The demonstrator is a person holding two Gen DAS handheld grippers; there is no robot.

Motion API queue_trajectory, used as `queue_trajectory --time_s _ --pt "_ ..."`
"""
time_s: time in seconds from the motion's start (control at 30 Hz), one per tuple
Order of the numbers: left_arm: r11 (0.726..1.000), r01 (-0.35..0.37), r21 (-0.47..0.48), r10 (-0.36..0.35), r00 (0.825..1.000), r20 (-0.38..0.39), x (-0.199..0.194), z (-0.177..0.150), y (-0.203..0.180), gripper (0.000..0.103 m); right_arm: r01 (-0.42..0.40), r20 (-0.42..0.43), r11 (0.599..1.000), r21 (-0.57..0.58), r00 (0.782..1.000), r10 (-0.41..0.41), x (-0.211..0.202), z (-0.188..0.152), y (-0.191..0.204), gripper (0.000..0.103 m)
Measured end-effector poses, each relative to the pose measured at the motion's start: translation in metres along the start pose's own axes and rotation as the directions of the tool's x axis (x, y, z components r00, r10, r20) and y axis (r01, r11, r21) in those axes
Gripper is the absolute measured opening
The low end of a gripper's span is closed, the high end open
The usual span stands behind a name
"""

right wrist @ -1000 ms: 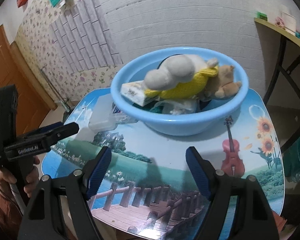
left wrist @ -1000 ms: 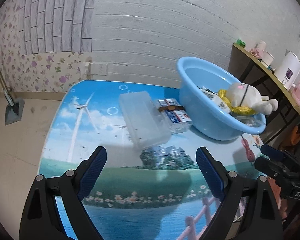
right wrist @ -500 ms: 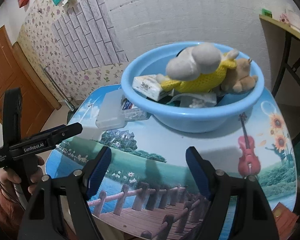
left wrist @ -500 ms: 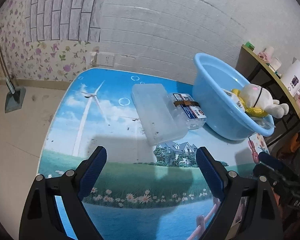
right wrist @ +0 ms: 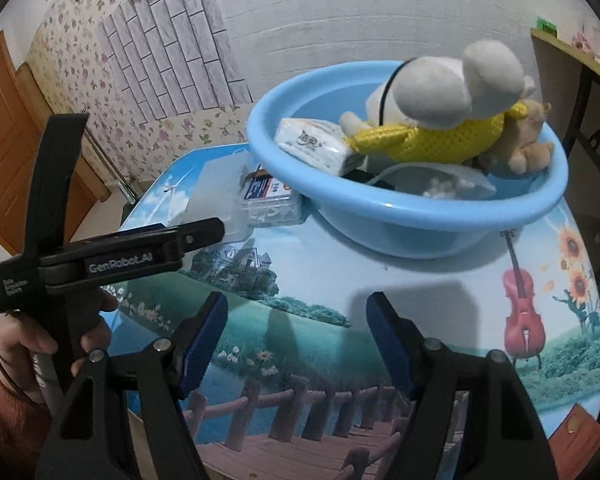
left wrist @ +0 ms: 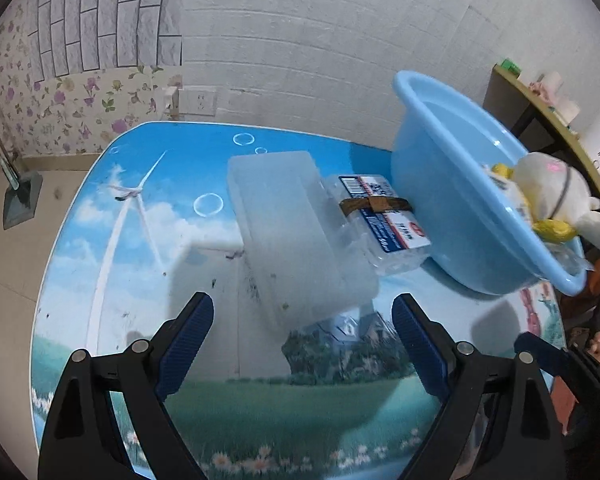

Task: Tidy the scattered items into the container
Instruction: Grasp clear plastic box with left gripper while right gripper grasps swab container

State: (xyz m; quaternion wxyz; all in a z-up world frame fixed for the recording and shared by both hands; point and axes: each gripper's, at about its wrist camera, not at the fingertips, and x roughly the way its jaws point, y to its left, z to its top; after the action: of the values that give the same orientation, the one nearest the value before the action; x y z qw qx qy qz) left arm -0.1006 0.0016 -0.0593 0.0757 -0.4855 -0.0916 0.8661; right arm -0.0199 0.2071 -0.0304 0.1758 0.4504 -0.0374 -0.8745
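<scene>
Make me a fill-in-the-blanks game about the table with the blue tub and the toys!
1. The white plush toy in the yellow top lies inside the ____ basin.
2. The frosted plastic box still lies on the ____, outside the basin.
3. The left gripper is ____ and holds nothing.
4. The small clear box with the blue label lies between the frosted box and the ____.

Missing words: blue; table; open; basin
</scene>
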Motion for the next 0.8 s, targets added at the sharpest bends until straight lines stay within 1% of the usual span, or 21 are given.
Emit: queue_trajectory --time_s 0.07,0.13,0.17,0.2,0.23,0.37,0.47,0.57,0.67,0.8 --pt "1.0 -0.008 0.001 0.008 1.0 -0.012 0.006 0.002 0.001 0.091 -0.006 -0.012 1.0 0.011 1.0 0.006 0.004 0.0 -0.002 0.072" --pt "1.0 0.005 0.009 -0.005 1.0 -0.009 0.009 0.004 0.001 0.086 0.011 -0.016 1.0 0.011 1.0 -0.011 0.006 0.0 -0.002 0.072" --pt "0.999 0.027 0.026 -0.027 1.0 -0.002 0.009 0.004 -0.001 0.074 0.014 -0.017 1.0 0.016 1.0 -0.014 0.007 0.0 -0.003 0.072" --pt "0.998 0.045 0.042 -0.045 0.999 -0.005 0.009 0.004 -0.003 0.067 0.01 -0.018 1.0 0.021 1.0 -0.01 0.008 0.0 -0.004 0.072" --pt "0.997 0.04 0.059 -0.04 0.999 -0.01 0.009 0.004 -0.005 0.067 0.009 -0.02 1.0 0.025 1.0 -0.009 0.009 0.0 -0.004 0.072" --pt "0.995 0.053 0.079 -0.052 0.999 -0.007 0.006 0.003 -0.001 0.067 0.017 -0.024 1.0 0.02 1.0 -0.017 0.015 0.003 0.001 0.072" --pt "0.995 0.056 0.081 -0.056 0.998 -0.005 -0.001 -0.004 0.009 0.067 0.017 -0.022 1.0 0.003 1.0 -0.017 0.016 0.006 0.009 0.072" --pt "0.994 0.069 0.08 -0.068 0.998 -0.01 -0.007 -0.008 0.024 0.067 0.015 -0.036 1.0 0.015 0.999 -0.015 0.025 0.01 0.014 0.072" --pt "0.996 0.066 0.063 -0.066 0.998 -0.008 -0.014 -0.01 0.04 0.067 0.045 -0.047 0.999 0.03 0.998 -0.044 0.036 0.017 0.02 0.072" --pt "0.996 0.068 0.061 -0.068 0.998 -0.005 -0.019 -0.014 0.054 0.067 0.086 -0.031 0.996 0.028 0.996 -0.085 0.046 0.028 0.032 0.072"
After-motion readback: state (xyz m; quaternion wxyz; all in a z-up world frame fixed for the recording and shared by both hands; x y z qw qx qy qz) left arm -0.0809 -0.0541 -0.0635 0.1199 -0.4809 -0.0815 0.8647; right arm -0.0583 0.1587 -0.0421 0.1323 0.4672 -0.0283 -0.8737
